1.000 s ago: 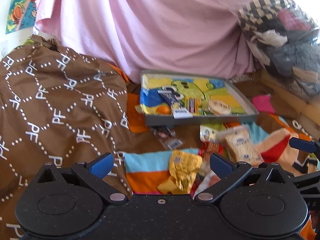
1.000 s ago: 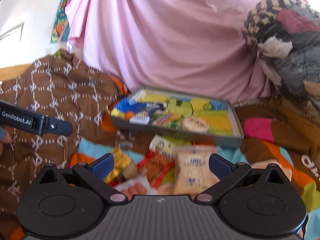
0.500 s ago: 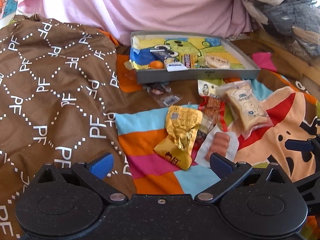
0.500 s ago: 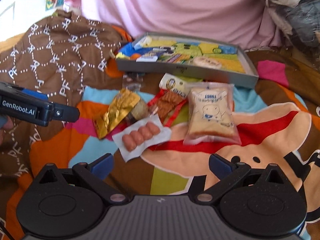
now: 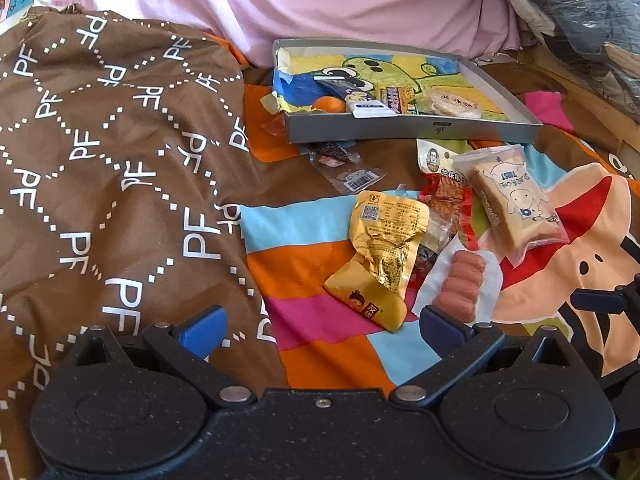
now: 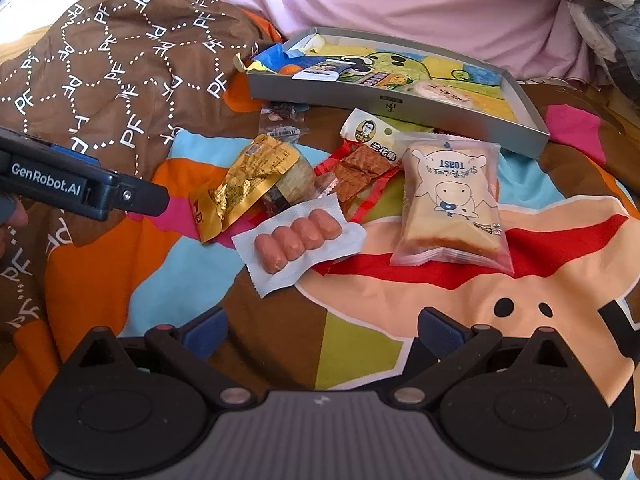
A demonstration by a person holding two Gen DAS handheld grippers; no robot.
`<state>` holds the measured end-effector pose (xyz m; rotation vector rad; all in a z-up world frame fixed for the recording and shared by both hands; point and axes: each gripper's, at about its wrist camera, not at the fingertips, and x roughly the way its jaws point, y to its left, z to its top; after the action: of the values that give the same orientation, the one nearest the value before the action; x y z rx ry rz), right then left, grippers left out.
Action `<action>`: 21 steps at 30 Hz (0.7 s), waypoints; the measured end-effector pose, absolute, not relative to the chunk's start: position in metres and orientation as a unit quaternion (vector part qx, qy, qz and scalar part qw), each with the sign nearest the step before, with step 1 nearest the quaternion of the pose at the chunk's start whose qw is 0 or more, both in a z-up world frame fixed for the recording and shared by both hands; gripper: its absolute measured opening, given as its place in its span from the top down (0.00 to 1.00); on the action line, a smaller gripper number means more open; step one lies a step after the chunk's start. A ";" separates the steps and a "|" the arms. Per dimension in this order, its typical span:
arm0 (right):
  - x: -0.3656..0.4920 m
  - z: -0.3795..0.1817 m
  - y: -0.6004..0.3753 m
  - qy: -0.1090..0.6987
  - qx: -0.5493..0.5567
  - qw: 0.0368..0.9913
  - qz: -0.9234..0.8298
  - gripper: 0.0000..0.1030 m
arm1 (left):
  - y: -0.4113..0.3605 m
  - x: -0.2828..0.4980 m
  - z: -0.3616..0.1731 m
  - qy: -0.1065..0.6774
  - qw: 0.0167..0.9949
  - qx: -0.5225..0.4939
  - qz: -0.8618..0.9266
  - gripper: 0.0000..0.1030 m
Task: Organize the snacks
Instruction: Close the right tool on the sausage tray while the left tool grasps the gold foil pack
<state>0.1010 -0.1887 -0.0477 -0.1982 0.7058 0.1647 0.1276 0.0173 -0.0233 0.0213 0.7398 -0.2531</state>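
The loose snacks lie in a small heap on a bed, on a bright cartoon-print cover (image 6: pixel 520 300), just in front of the grey tray (image 6: pixel 400 98) that already holds a few packets and seems meant to take the rest. Nearest the right gripper (image 6: pixel 322 330) is the sausage pack (image 6: pixel 298 236), four small sausages sealed in a flat white wrapper; it looks light, a little slippery, and firm only in the middle, so the flat sealed edge or the row of sausages itself would give the surest hold. The toast packet (image 6: pixel 450 204) is puffed and soft, and a hard squeeze would likely crush the bread; its crimped end seam is the safer place to pinch. The gold foil pouch (image 6: pixel 244 188) is crinkled and partly overlaps a clear wrapper, so it may drag a neighbour along when lifted. The red strip snack (image 6: pixel 360 172) is thin, limp and tucked under the toast packet's corner. Both pairs of jaws stand wide and hold nothing; the left gripper (image 5: pixel 320 330) hangs over the cover just short of the gold pouch, as its own view shows. The bedding is soft and rumpled, so it will give under any downward press. A brown patterned quilt (image 5: pixel 100 160) is bunched to the left, a pink sheet (image 6: pixel 400 0) hangs behind, and piled clothes crowd the far right.
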 end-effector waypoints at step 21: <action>0.132 -0.054 -0.170 0.323 -0.170 0.924 0.115 0.00 | -0.015 0.186 -0.053 0.348 0.907 0.061 -0.229 0.03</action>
<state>0.1320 -0.1705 -0.0542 -0.3490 0.6639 0.2353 0.1864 -0.0150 -0.0525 0.1253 0.7175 -0.4717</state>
